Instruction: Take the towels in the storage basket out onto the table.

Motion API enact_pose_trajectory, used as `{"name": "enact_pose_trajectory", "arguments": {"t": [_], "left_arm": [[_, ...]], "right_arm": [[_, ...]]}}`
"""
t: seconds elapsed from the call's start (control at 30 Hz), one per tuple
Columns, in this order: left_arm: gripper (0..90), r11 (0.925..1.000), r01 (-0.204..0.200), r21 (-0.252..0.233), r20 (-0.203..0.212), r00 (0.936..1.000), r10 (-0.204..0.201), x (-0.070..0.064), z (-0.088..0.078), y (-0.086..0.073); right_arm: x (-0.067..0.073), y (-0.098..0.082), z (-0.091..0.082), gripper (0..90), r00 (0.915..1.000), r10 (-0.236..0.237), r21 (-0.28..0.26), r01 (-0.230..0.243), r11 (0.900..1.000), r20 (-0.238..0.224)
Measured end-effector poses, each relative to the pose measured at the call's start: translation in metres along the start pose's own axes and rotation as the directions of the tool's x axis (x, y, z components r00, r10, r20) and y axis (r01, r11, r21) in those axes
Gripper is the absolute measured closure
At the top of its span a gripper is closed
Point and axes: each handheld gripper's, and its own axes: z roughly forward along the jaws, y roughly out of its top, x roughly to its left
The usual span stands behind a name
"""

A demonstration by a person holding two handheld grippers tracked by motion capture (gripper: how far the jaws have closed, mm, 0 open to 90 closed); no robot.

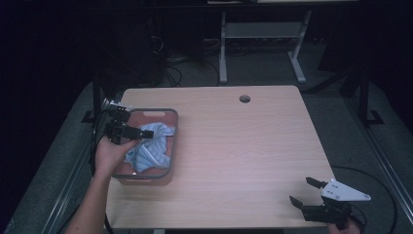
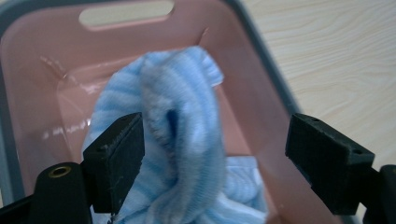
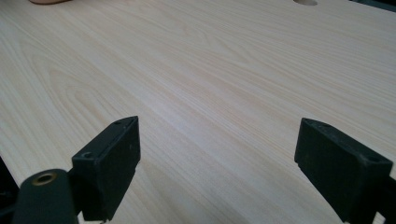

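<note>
Left gripper view: the left gripper (image 2: 215,154) stands wide, jaws straddling a raised fold of blue striped cloth (image 2: 187,116) inside the pink basket (image 2: 28,84). Cloth appears soft, light; pinch that fold. Right gripper (image 1: 307,191), lower right, also wide.

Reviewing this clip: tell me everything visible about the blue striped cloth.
The blue striped cloth is a soft, towel-like fabric in light blue and white stripes, crumpled in a heap rather than folded. It lies inside the pink basket with the grey rim, at the table's left side. One fold bulges upward between the open jaws of the left gripper, close against the left jaw; a firm touch cannot be confirmed.
</note>
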Motion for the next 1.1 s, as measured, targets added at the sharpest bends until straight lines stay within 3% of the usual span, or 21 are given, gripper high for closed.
{"name": "enact_pose_trajectory", "arguments": {"t": [0.17,0.23,0.47,0.57,0.63,0.7,0.93,1.1], "left_arm": [[20.8,0.9991,0.019,0.038,-0.017,0.9997,-0.019,0.003,0.016,-0.002],[23.8,0.9974,0.048,0.053,-0.017,0.9988,-0.047,0.004,0.023,-0.004],[40.7,0.9933,0.039,0.109,-0.028,0.9989,-0.036,0.003,0.038,-0.008],[50.5,0.9917,0.004,0.128,-0.034,0.9994,0.000,0.002,0.040,-0.010],[59.3,0.9895,-0.027,0.142,-0.009,0.9995,0.029,0.000,0.040,-0.012],[62.8,0.9872,-0.041,0.154,-0.012,0.9990,0.044,-0.001,0.040,-0.014],[69.3,0.9893,-0.043,0.140,-0.001,0.9991,0.043,0.000,0.032,-0.017],[70.2,0.9948,-0.030,0.098,0.020,0.9994,0.029,0.003,0.022,-0.018]], "right_arm": [[0.001,0.000,0.001,13.7,1.0000,-0.002,0.004,0.002,1.000,-0.007],[0.001,0.000,0.001,13.7,0.9999,-0.009,-0.001,0.009,1.000,-0.005],[0.001,0.000,0.000,13.7,1.0000,0.001,0.001,-0.001,1.000,-0.009],[0.000,0.000,0.000,13.7,1.0000,-0.005,-0.002,0.005,1.000,-0.007],[0.001,0.000,0.000,13.7,1.0000,-0.005,-0.002,0.005,1.000,-0.006],[0.001,0.000,0.000,13.7,1.0000,0.001,0.004,-0.001,1.000,-0.005],[0.001,-0.001,0.001,13.7,1.0000,-0.002,0.006,0.002,1.000,0.003],[0.002,0.000,0.001,13.7,1.0000,-0.004,0.007,0.004,1.000,0.003]]}}
